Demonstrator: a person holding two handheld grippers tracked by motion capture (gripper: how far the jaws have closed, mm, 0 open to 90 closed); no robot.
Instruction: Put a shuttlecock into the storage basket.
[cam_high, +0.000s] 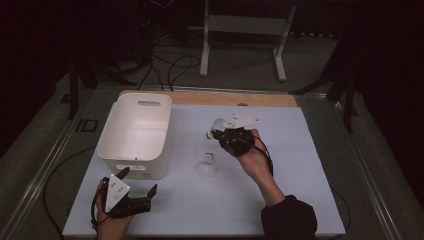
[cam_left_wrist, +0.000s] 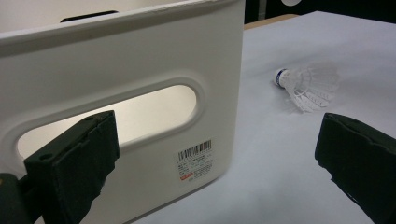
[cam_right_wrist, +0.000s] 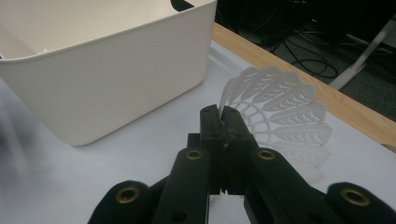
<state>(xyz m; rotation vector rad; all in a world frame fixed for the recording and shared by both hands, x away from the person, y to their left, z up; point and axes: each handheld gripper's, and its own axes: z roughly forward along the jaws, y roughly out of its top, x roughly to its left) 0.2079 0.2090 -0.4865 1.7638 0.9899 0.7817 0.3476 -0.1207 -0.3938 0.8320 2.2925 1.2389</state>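
Right hand-held gripper: jaws clamped shut on the feather skirt of a white shuttlecock; the skirt edge is pinched between the two black pads, as seen in the right gripper view. The held shuttlecock is seen off the tabletop, to the right of the white plastic bin and near its far right corner, apart from the bin wall. Cork end is pointed toward the bin in the high view; the skirt is fanned out away from the bin in the right gripper view.

Second shuttlecock: lying on the white tabletop, to the right of the bin's near right corner, nearer the person than the held one, not touching the bin. In the left gripper view it is seen on its side, blue band at the cork, cork end turned toward the bin.

Left hand-held gripper: jaws wide open, nothing between the pads. It is held just in front of the bin's near wall, pointed at it; the slot handle and a barcode label on that wall are framed between the jaws. No contact with the bin can be made out.

Bin: upright, open top, near the left side of the white sheet. Something small and pale is glimpsed inside at the rim in the right gripper view; it cannot be identified.
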